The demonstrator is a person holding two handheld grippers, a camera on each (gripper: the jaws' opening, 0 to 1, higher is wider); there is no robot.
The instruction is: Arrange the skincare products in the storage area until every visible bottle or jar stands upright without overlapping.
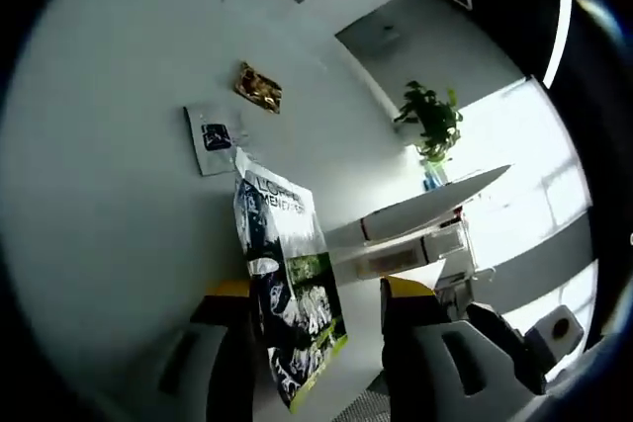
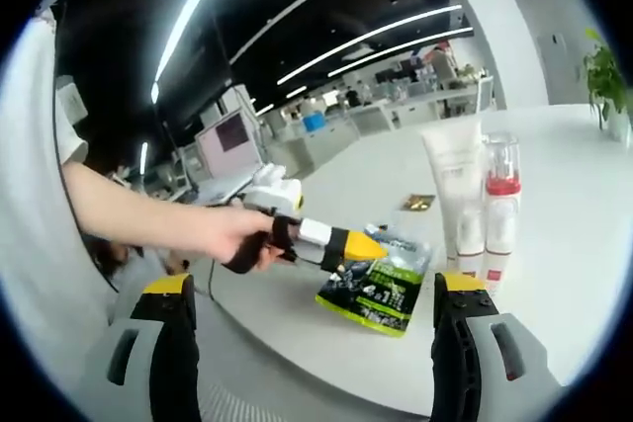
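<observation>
A dark and green skincare pouch (image 1: 292, 294) lies flat on the white table (image 1: 99, 195), between the jaws of my left gripper (image 1: 321, 294), which stand wide apart and open. In the right gripper view the same pouch (image 2: 381, 289) is under the left gripper's yellow tip (image 2: 361, 244), which a person's hand holds. A white tube (image 2: 455, 185) and a clear bottle with a red band (image 2: 501, 205) stand upright side by side just right of the pouch. My right gripper (image 2: 316, 289) hovers open before the table edge with nothing in it.
A small gold sachet (image 1: 259, 87) and a white sachet with a dark label (image 1: 211, 135) lie flat beyond the pouch. A potted plant (image 2: 603, 76) stands at the table's far side. The table's near edge runs just below the pouch (image 2: 326, 343).
</observation>
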